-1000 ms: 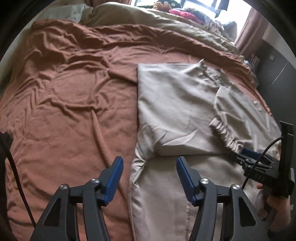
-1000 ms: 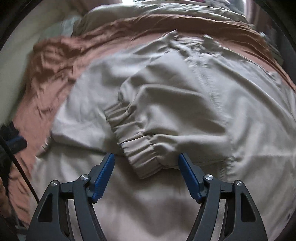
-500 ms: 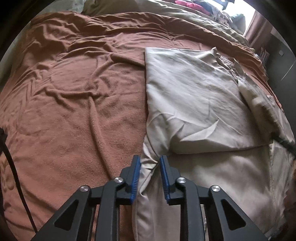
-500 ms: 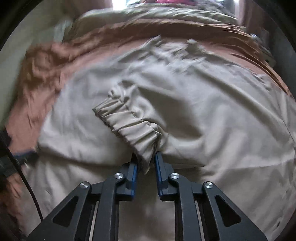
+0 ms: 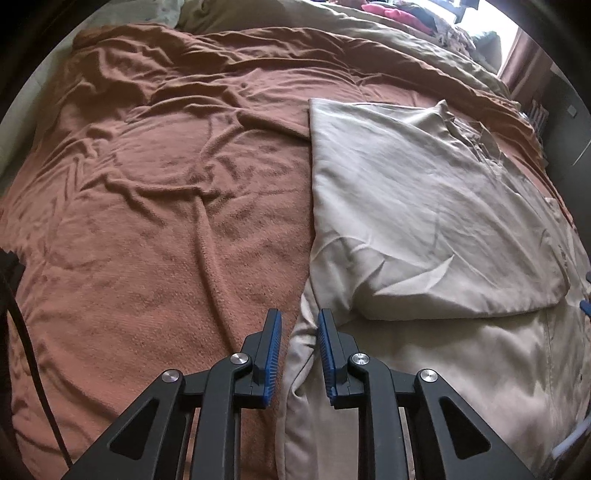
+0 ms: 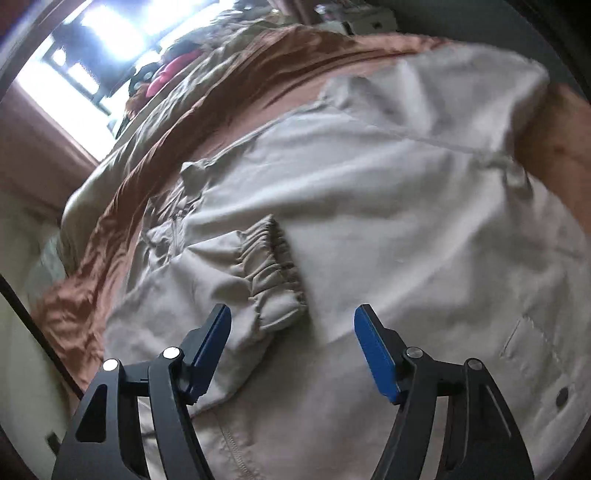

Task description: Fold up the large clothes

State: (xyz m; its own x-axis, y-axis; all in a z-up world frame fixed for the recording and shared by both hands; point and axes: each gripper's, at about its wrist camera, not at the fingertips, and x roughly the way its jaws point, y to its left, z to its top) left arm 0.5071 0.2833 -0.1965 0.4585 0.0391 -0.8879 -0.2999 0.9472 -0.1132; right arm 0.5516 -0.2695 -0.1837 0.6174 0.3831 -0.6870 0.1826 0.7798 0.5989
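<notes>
A large beige jacket [image 5: 413, 206] lies spread on a brown bedspread [image 5: 155, 206], with one side folded over its body. My left gripper [image 5: 299, 332] is shut on the jacket's left edge, a fold of beige cloth pinched between its blue pads. In the right wrist view the jacket [image 6: 406, 206] fills the frame, and its sleeve with an elastic cuff [image 6: 273, 269] lies across the body. My right gripper [image 6: 291, 328] is open and empty, just above the cuff.
A beige duvet [image 5: 388, 40] and a heap of coloured clothes [image 5: 391, 14] lie at the head of the bed below a bright window [image 6: 85, 44]. Dark furniture [image 5: 569, 110] stands at the bed's right side. A black cable [image 5: 33, 369] hangs at the left.
My right gripper let go of the elastic cuff, opened, and swung to a tilted view. The sleeve now lies on the jacket body. My left gripper stays shut on the jacket's edge.
</notes>
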